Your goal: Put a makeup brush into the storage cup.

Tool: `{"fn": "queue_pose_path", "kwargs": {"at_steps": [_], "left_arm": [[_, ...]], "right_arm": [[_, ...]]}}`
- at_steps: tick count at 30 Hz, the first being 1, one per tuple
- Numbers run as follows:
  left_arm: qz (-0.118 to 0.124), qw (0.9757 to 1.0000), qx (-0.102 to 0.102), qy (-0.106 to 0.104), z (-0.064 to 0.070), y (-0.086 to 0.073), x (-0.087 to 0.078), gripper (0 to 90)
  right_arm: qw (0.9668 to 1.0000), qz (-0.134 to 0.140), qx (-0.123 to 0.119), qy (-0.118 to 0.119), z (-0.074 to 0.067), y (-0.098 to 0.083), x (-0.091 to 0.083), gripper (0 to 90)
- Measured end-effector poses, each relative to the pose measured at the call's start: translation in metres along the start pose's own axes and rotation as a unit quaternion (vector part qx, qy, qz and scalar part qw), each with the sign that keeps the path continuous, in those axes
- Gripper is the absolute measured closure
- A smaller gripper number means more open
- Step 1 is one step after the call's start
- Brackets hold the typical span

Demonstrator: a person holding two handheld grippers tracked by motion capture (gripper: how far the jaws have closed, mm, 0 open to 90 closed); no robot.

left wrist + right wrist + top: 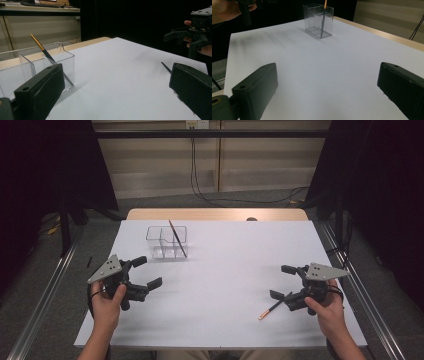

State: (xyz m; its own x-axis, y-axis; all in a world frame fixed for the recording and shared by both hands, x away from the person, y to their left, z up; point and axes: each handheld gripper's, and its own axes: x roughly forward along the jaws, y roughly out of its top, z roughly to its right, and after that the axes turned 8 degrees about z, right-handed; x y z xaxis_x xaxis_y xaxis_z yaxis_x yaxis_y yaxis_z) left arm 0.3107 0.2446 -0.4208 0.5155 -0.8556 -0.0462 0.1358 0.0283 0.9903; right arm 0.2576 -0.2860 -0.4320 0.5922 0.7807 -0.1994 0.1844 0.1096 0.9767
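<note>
Forearms are coming in from the near edge of the white table (220, 270), each hand holding one gripper above the surface. The left gripper (145, 272) is hovering at the near left, its jaws standing wide apart and gripping nothing; in the left gripper view the two black jaws are framing bare white table between them. The right gripper (284, 281) is hovering at the near right, its jaws likewise spread wide and holding nothing, as the right gripper view is showing with open table between them.

Just beside the right gripper's nearer jaw, a loose pencil (272, 308) is lying flat on the table, its light tip pointing toward the person; whether the jaw is touching it cannot be told.

Farther back, on the left half of the table, a clear divided box (166, 241) is standing upright, well apart from both grippers. A second pencil (177, 238) is leaning inside it, tilted, with its upper end sticking out above the rim. Beyond the white surface, a strip of bare wooden tabletop (215, 214) is showing along the far edge.
</note>
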Motion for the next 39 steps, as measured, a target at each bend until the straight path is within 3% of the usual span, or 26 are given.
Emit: {"fn": "queue_pose_path", "kwargs": {"at_steps": [6,11,23,32,39], "left_arm": [[-0.002,1.0,-0.002,0.0,-0.001,-0.002,0.001,0.0],[-0.013,0.9999,0.001,0.001,0.001,-0.004,0.001,0.0],[-0.009,1.0,-0.002,0.003,0.001,-0.004,0.0,0.0],[-0.014,0.9999,0.003,0.003,0.001,-0.004,-0.001,0.0],[-0.017,0.9998,0.004,0.005,0.001,-0.005,-0.002,0.0]], "right_arm": [[0.9996,-0.026,0.008,-0.011,0.006,-0.001,0.0,3.2],[0.9986,-0.052,0.008,-0.007,0.009,0.0,0.0,3.2],[0.9938,-0.111,0.002,0.007,0.012,0.006,0.005,3.2],[0.9864,-0.163,-0.008,0.018,0.013,0.008,0.01,3.6],[0.9771,-0.211,-0.016,0.024,0.017,0.007,0.014,4.0]]}}
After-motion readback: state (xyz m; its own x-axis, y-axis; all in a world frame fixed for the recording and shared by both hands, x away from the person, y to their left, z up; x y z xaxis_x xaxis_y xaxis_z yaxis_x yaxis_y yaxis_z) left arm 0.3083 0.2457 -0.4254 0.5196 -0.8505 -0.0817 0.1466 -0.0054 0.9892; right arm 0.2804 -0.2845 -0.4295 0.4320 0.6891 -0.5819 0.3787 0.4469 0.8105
